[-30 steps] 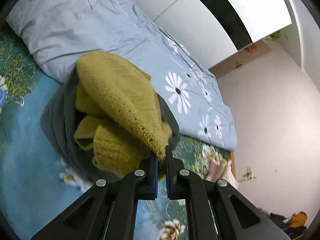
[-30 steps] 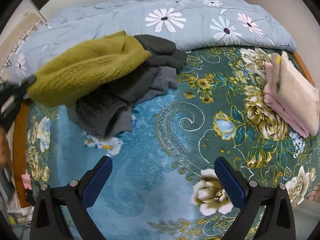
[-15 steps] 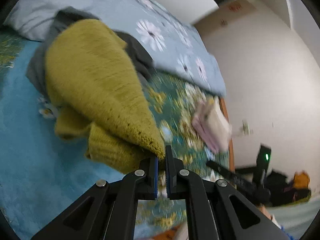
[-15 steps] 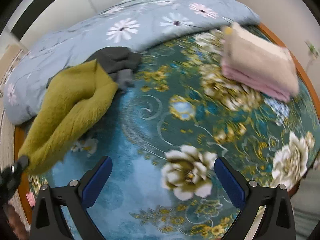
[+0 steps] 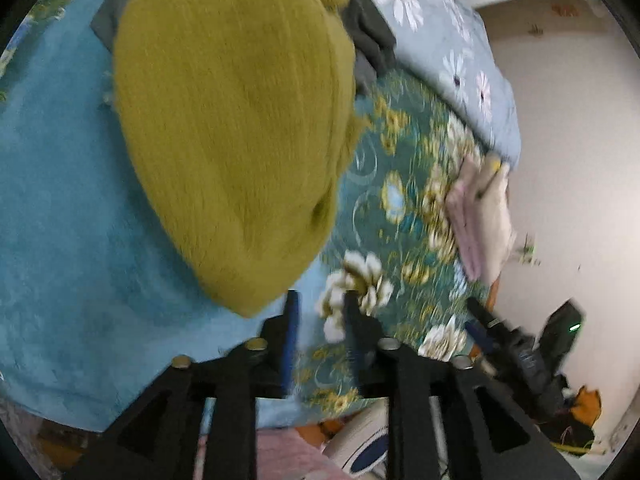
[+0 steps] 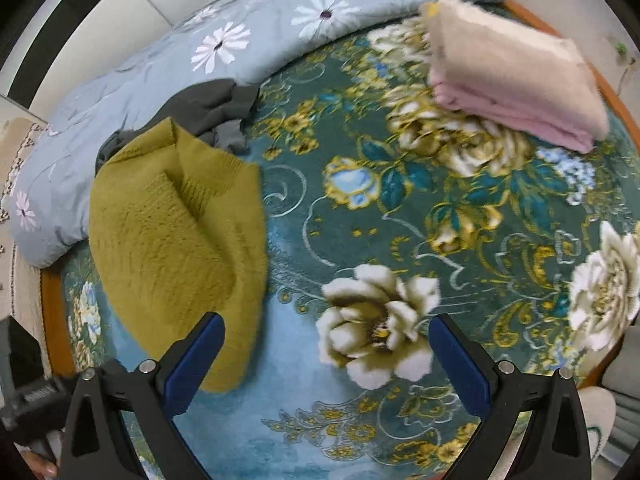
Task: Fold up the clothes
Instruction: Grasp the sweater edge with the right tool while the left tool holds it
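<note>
A mustard-yellow knit sweater [image 5: 236,128] lies in a heap on the teal floral bedspread [image 5: 60,208], just beyond my left gripper [image 5: 318,300], which is open and holds nothing. In the right wrist view the sweater [image 6: 176,240] lies at the left, near the bed's front edge. My right gripper [image 6: 328,340] is wide open and empty above the bedspread [image 6: 380,240], its left finger [image 6: 196,356] over the sweater's near end. A dark grey garment [image 6: 208,108] lies crumpled behind the sweater.
A folded stack of beige and pink clothes [image 6: 512,76] sits at the far right of the bed. A light blue daisy-print duvet [image 6: 160,60] runs along the back. The bed's wooden edge [image 6: 52,320] shows at the left. The right gripper [image 5: 504,340] shows in the left wrist view.
My left gripper has let go of the yellow sweater and opened. The sweater has dropped onto the bedspread, pulled off the grey garment toward the front. The right gripper stays open.
</note>
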`<state>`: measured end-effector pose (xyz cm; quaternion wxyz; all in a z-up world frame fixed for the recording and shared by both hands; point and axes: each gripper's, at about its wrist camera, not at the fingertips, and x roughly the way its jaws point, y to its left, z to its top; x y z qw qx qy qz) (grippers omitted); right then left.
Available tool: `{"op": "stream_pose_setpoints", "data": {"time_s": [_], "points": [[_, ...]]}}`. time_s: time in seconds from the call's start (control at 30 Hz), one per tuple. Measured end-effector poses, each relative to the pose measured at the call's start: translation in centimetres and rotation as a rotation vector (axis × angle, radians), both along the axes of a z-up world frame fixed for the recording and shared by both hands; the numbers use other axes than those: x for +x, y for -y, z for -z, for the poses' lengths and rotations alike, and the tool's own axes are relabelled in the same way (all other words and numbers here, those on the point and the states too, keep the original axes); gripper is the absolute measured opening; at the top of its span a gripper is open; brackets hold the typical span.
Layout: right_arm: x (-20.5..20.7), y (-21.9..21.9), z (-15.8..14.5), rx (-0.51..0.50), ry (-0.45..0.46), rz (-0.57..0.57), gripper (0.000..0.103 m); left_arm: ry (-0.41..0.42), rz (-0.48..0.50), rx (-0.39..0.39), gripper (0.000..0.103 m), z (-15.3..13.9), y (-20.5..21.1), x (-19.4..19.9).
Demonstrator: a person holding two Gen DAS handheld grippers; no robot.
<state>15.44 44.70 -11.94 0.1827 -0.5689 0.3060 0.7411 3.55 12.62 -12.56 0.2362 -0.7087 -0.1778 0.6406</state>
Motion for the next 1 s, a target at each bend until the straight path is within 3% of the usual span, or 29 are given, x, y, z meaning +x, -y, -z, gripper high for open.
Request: {"op": "stream_pose_setpoints", "data": {"time_s": [0.23,0.43,0.57,0.83,1.0], "points": [[-6.1,0.8,3.3,-0.104,-0.007,-0.075,0.102,-0.127,-0.079,-0.051,0.042,-2.6,1.8,-7.1],[-12.7,0.1,7.4,-0.157,0.012,-0.069,0.080,-0.180,-0.131,-0.070,0.046,-3.2,3.4,-12.3],[-16.9,-0.2,10.3,-0.168,0.027,-0.090,0.068,-0.214,-0.109,-0.108,0.046,-3.0,3.7,-14.5],[-22.7,1.1,15.2,-0.138,0.106,-0.217,0.064,-0.354,0.121,-0.212,0.051,-3.8,0.6,-18.9],[-23.5,1.0,17.2,-0.154,0.151,-0.203,0.038,-0.472,0.329,-0.238,0.058,-4.3,-5.8,-23.0]]}}
